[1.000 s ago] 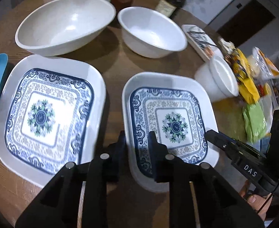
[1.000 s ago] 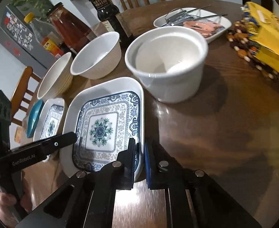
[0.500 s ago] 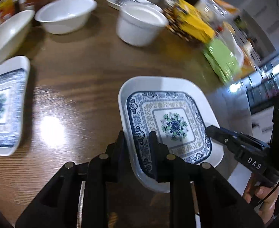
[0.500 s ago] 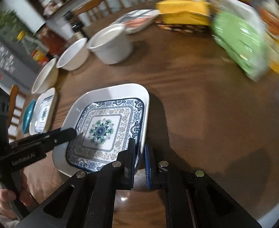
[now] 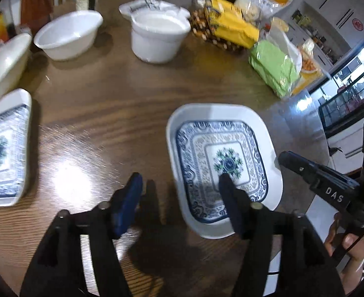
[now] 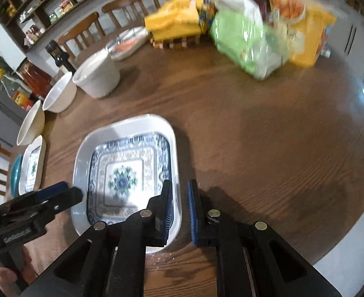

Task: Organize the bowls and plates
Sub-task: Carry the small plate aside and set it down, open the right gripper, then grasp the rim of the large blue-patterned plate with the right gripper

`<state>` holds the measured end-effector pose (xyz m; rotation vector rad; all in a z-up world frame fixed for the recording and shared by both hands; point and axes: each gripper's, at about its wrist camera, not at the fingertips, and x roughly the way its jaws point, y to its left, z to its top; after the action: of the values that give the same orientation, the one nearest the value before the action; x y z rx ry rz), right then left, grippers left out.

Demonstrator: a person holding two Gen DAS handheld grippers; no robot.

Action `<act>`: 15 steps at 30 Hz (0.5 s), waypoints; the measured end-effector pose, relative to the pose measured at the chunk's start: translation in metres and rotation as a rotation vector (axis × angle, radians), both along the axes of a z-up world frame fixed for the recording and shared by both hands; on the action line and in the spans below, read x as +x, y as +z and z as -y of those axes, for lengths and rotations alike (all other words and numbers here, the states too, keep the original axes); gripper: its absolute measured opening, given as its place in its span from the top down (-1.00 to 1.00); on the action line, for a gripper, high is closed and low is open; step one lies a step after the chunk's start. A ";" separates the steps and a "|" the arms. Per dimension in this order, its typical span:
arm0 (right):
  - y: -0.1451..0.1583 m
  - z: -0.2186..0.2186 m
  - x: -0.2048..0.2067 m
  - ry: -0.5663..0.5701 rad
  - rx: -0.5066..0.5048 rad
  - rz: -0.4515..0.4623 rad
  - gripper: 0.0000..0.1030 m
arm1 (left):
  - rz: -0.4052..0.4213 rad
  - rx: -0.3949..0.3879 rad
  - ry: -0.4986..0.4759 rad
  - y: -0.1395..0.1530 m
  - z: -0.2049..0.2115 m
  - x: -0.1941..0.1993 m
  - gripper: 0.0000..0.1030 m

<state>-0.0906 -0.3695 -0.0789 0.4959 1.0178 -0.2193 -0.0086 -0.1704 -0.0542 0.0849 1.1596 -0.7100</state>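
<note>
Blue-patterned white square plate (image 5: 221,158) set down on brown wooden worktop (image 5: 122,104); both tools, left (image 5: 179,190) and right (image 6: 179,205), spread wide, gripping nothing. Second patterned plate (image 5: 3,148) at nine o'clock, white bowls (image 5: 68,34) at eleven, unstacked yet.

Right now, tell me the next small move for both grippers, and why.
Probably draw both back from the small patterned plate. It lies flat on the table; the left gripper and right gripper are open and straddle its rims without clamping.
</note>
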 end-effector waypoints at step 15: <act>0.044 -0.103 0.066 0.376 0.085 0.168 -0.13 | 0.186 0.027 0.347 0.039 -0.132 0.016 -0.87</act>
<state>-0.0246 -0.2668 -0.0351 0.3836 0.9390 0.1986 0.0072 -0.0389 -0.0156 -0.0276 0.9731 -0.3712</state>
